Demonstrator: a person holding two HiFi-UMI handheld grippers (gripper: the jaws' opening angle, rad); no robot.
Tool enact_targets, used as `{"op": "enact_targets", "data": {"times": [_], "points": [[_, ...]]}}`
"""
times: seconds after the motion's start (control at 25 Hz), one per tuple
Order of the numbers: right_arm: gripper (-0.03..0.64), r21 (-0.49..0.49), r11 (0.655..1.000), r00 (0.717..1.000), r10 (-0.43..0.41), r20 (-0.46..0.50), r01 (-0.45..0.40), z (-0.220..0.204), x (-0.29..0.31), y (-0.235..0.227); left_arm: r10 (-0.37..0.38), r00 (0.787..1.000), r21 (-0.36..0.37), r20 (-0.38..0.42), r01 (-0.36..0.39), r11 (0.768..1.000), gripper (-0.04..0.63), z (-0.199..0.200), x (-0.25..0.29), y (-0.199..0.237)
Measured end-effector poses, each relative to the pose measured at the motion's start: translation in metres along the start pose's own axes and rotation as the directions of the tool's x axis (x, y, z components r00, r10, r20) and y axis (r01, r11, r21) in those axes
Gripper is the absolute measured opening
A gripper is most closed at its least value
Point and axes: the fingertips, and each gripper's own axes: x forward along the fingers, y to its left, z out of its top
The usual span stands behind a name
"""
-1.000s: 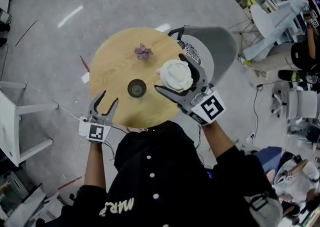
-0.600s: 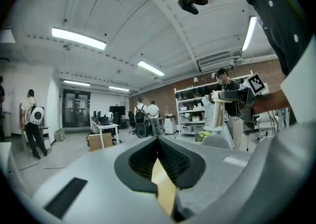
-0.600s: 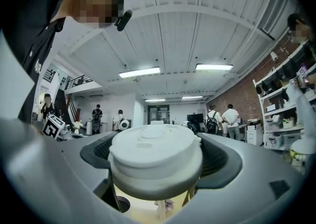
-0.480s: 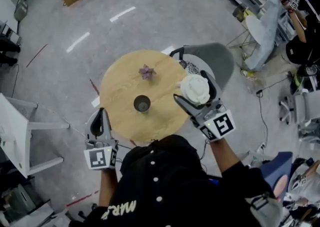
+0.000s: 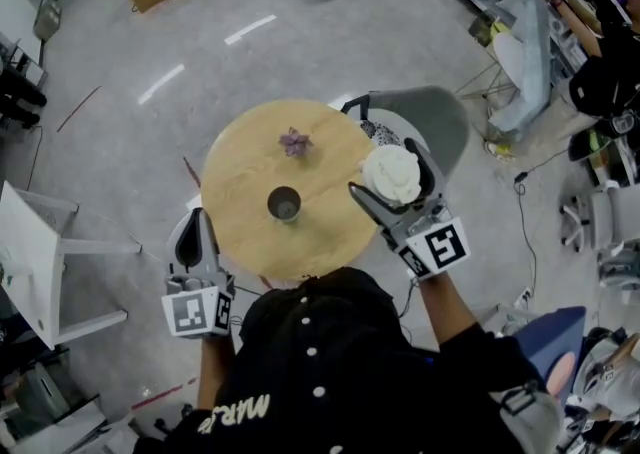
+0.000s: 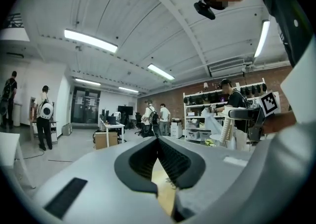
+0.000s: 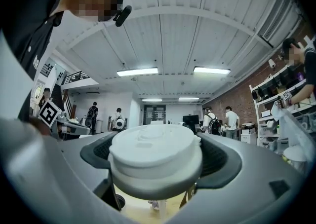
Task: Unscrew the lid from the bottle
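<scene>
1. A dark round container (image 5: 284,204) stands near the middle of the frame on a round worktop (image 5: 238,170) of pale wood. Its mouth is open, and what is inside cannot be made out.
2. The white lid (image 5: 392,174) is right of centre, over the worktop's right edge. It is smooth, round and stepped, with a wider band below. Whether a bottle hangs under it cannot be seen.
3. The right gripper (image 7: 155,149) has its ribbed dark fingers clamped on the lid's sides.
4. The left gripper (image 5: 196,220), at the lower left and off the worktop's edge, has its fingers pressed together with nothing between them.
5. A small crumpled purple thing (image 5: 294,142) lies on the worktop, apart from the container.
</scene>
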Motion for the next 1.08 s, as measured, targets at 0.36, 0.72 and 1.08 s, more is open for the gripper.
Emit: {"op": "enact_targets", "data": {"times": [0.36,0.72,1.08], "points": [[0.494,0.003,1.000,1.000,0.013,-0.019,-0.013,-0.010,0.011,-0.004,-0.005,1.000,0.021,-0.002,0.006,1.000,0.005,-0.001,0.009,-0.002],[0.494,-0.002,1.000,0.999,0.027,-0.031,-0.027,-0.018,0.021,-0.004,-0.001,1.000,0.030,-0.009,0.002,1.000,0.005,-0.009,0.017,0.002],[0.495,0.000,1.000,0.998,0.018,-0.068,-0.019,-0.021,0.027,0.004,-0.010,1.000,0.030,-0.018,0.010,0.999,0.005,-0.013,0.013,0.009]]}}
